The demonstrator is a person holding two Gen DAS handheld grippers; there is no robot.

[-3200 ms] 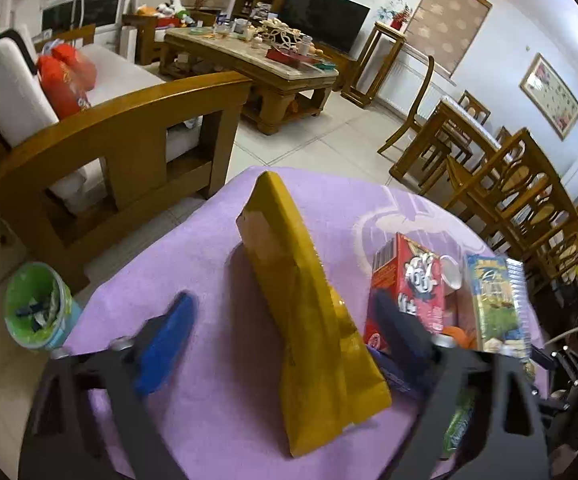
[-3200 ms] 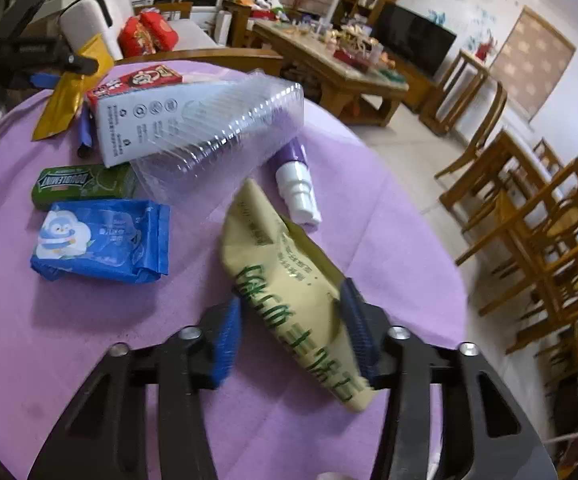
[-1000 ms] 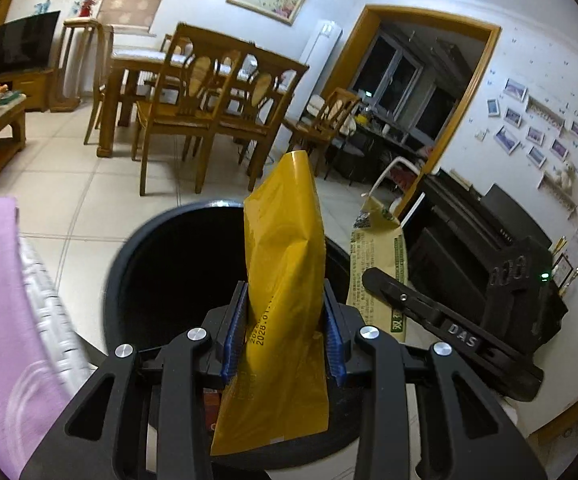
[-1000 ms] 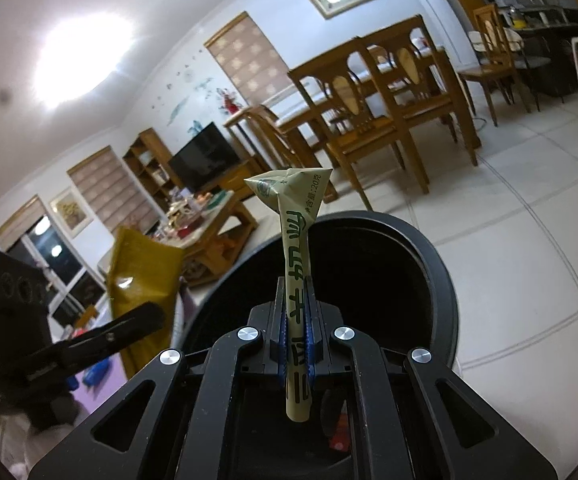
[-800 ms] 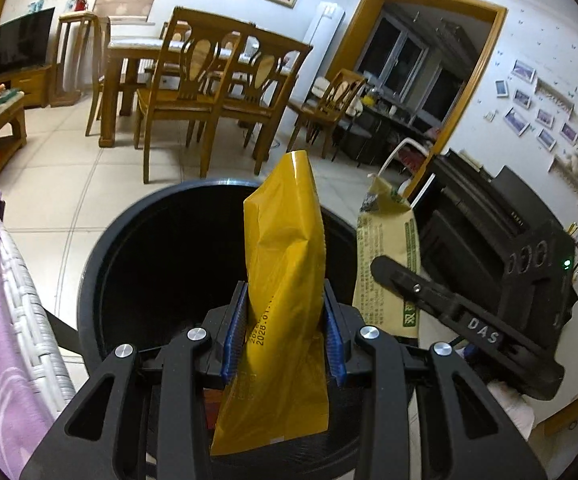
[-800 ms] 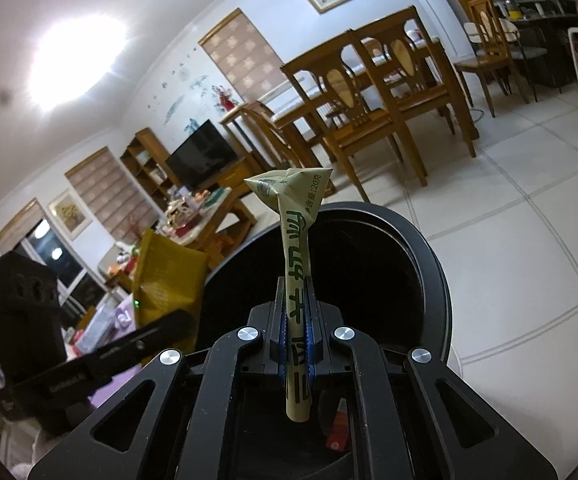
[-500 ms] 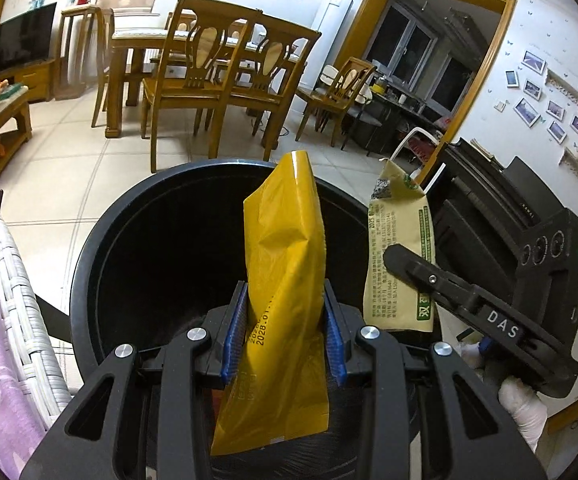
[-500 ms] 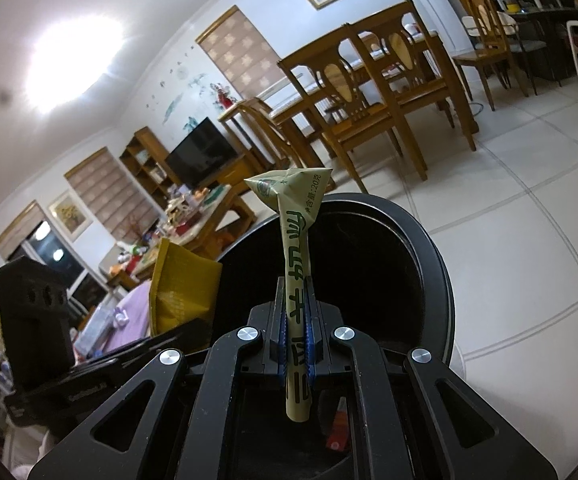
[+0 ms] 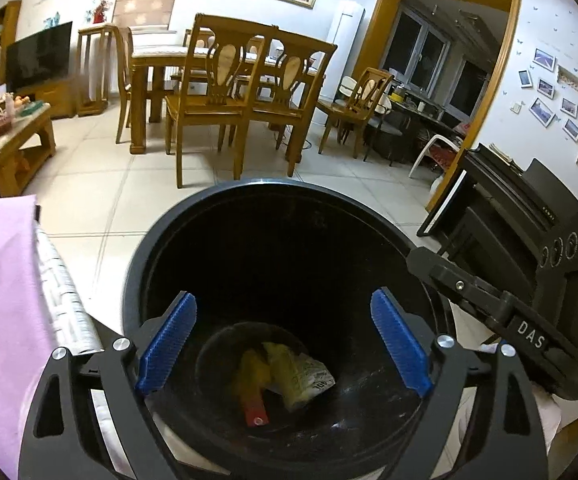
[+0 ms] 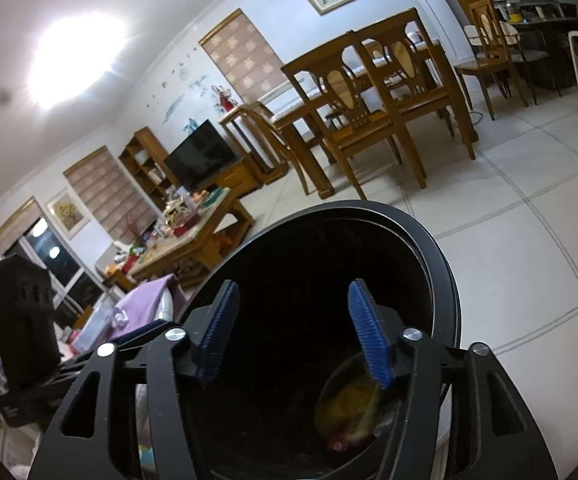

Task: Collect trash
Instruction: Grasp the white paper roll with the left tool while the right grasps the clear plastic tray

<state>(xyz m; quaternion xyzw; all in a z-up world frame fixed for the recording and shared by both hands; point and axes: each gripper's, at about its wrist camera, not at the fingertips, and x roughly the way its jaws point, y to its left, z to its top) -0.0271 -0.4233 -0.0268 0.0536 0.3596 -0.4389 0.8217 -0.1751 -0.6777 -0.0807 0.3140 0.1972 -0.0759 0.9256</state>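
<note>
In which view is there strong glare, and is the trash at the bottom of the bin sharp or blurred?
Right wrist view: the ceiling lamp blows out white; the wrappers in the black bin are smeared and dim. Left wrist view: no glare; the wrappers are only slightly soft.

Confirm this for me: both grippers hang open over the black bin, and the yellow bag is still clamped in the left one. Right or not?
Not right. The left gripper is empty: its jaws have just been opening and nothing is between them. The yellow bag lies at the bottom of the black bin, as the left wrist view shows. The right gripper is open over the bin too.
</note>
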